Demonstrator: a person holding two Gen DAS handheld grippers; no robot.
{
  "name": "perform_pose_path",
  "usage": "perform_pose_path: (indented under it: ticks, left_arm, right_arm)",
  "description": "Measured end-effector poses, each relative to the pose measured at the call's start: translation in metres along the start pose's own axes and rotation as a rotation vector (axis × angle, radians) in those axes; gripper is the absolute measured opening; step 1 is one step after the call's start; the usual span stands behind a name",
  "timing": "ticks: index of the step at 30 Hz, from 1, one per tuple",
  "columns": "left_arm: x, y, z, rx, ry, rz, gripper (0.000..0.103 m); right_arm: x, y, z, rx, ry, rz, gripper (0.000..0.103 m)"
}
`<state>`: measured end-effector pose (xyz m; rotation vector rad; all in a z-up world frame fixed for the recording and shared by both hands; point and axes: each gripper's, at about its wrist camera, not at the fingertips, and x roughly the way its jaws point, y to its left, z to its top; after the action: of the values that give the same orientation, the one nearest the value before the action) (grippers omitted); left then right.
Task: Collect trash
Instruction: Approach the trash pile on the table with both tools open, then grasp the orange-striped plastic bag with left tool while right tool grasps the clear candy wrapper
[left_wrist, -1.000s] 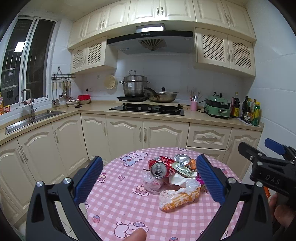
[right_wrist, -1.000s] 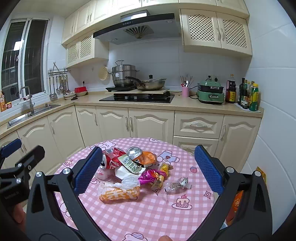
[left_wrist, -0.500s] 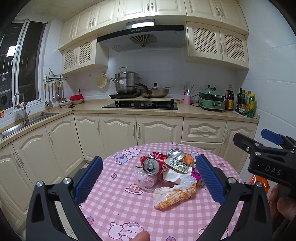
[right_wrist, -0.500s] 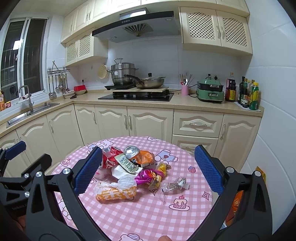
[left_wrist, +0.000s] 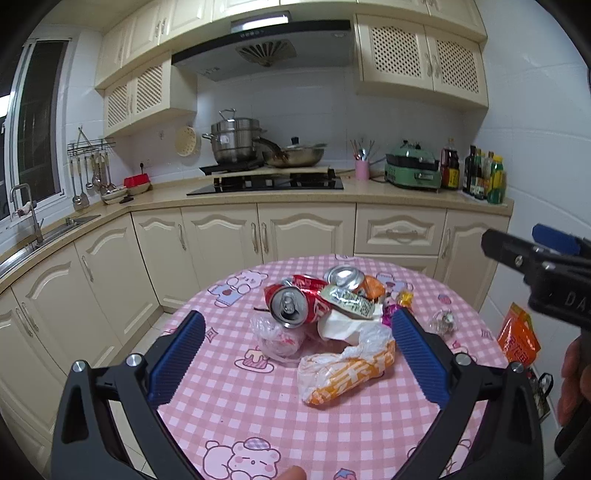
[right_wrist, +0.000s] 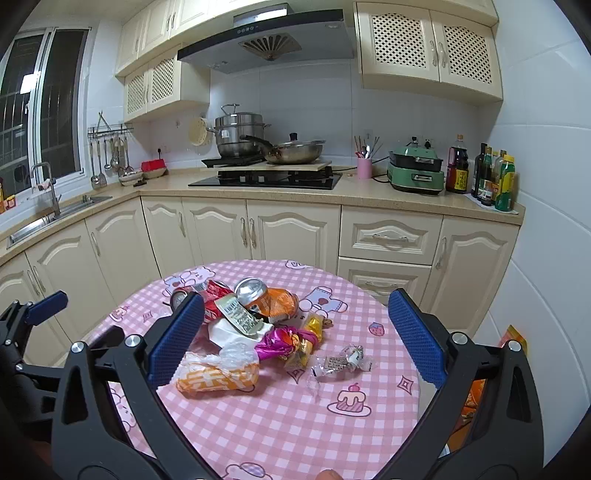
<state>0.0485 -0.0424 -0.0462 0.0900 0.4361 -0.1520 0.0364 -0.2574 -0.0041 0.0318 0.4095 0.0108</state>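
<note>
Over the bench (left_wrist: 229, 402) middle, my left tool (left_wrist: 295, 354) and right tool (right_wrist: 295, 339) hang spread; next, I'd pinch the red can (left_wrist: 295, 306).

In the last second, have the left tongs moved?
Yes. The left tongs swung left and lower: the hob slid right and the table looms closer.

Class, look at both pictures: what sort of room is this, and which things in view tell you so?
A home kitchen, most likely. A hob with pots sits under an extractor hood, a sink is set in the counter, and cupboards run along the walls.
</note>
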Motion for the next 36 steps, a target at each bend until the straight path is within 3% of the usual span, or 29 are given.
perform_pose_path:
  ticks: [16, 24, 29, 30, 33, 36]
  left_arm:
    - [0.079, -0.031, -0.043, 0.253, 0.180, -0.084, 0.099]
    - [0.120, -0.041, -0.052, 0.327, 0.261, -0.141, 0.099]
    - [0.132, -0.055, -0.058, 0.370, 0.295, -0.188, 0.098]
    - [0.133, -0.058, -0.061, 0.383, 0.295, -0.187, 0.097]
    - [0.141, -0.067, -0.066, 0.402, 0.324, -0.191, 0.075]
    - [0.144, -0.067, -0.066, 0.386, 0.329, -0.189, 0.070]
  right_arm:
    - [0.054, -0.049, -0.049, 0.050, 0.193, -0.079, 0.097]
    - [0.093, -0.063, -0.076, 0.049, 0.321, -0.084, 0.097]
    - [0.122, -0.073, -0.089, 0.088, 0.388, -0.044, 0.097]
    - [0.127, -0.073, -0.090, 0.091, 0.394, -0.035, 0.097]
    - [0.141, -0.073, -0.092, 0.092, 0.415, -0.014, 0.097]
    - [0.155, -0.075, -0.091, 0.116, 0.421, -0.002, 0.097]
